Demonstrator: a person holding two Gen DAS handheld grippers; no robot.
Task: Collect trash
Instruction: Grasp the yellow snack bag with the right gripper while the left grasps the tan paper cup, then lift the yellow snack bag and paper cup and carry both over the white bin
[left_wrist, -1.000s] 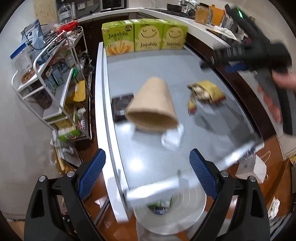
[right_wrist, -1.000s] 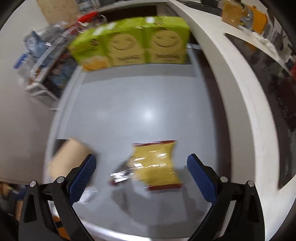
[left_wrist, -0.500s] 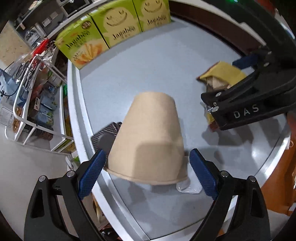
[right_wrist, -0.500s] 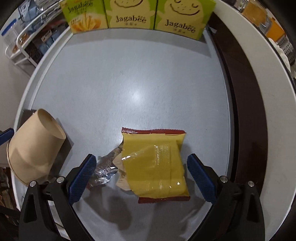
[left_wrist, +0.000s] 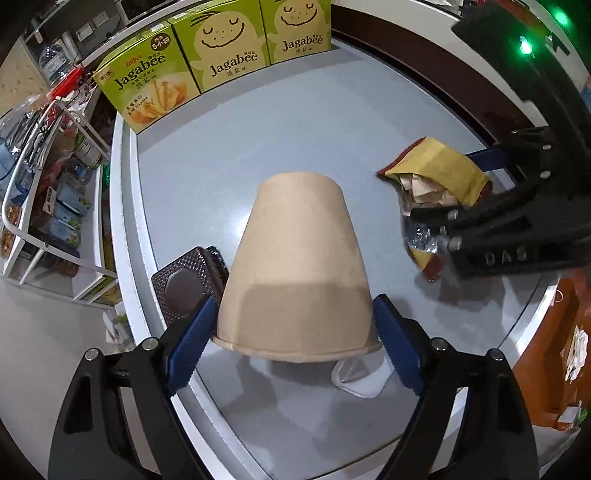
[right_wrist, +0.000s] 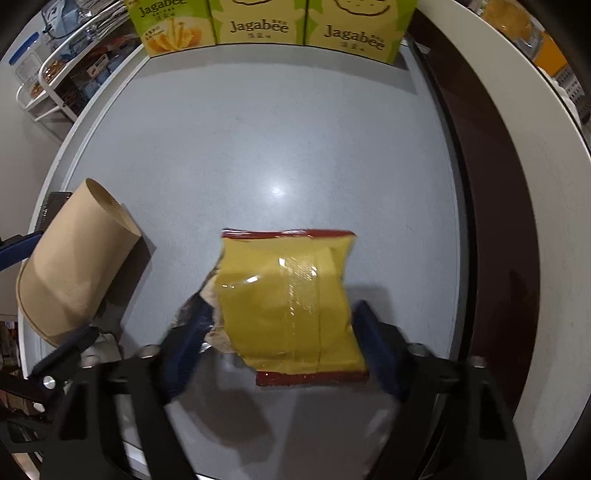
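The paper cup (left_wrist: 295, 266) lies on its side at the table's (left_wrist: 295, 110) near left edge, light and crushable, so I should squeeze gently near its wide rim. My left gripper (left_wrist: 291, 332) brackets that rim, pads touching or nearly so. My right gripper (right_wrist: 280, 347) straddles the limp, crinkly yellow wrapper (right_wrist: 288, 295), jaws partly open, not yet pinching.

Tan cup (left_wrist: 299, 273), yellow red-edged wrapper (right_wrist: 291, 302), grey table (right_wrist: 258, 140)
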